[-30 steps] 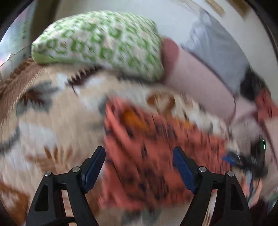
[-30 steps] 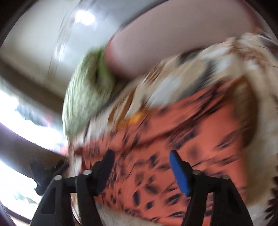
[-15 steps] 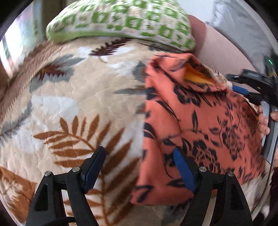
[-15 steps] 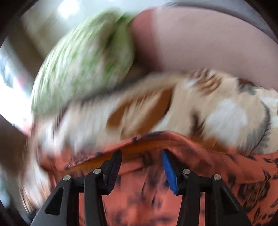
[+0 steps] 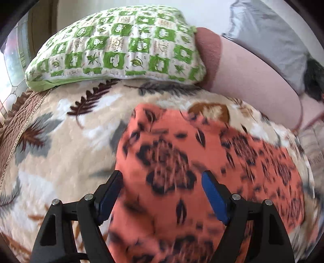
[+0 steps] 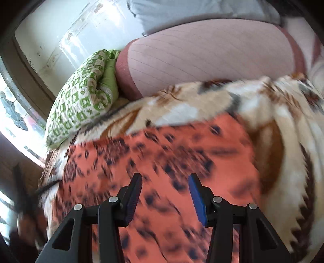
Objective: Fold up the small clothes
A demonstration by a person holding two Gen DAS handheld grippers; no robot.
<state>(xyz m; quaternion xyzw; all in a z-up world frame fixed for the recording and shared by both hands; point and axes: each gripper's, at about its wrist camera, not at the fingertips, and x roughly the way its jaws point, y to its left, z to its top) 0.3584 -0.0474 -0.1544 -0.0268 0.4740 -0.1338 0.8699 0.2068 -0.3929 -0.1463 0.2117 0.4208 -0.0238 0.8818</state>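
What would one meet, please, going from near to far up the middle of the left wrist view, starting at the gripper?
Left gripper, open → orange floral garment → leaf-patterned blanket → green checked pillow → pale wall.

No readable text, labels, brands or numbers in either view. The green-and-white checked quilted pillow (image 5: 121, 46) carries small brownish script-like marks in its pale squares (too small and soft to read); its green squares show only leaf and clover motifs.
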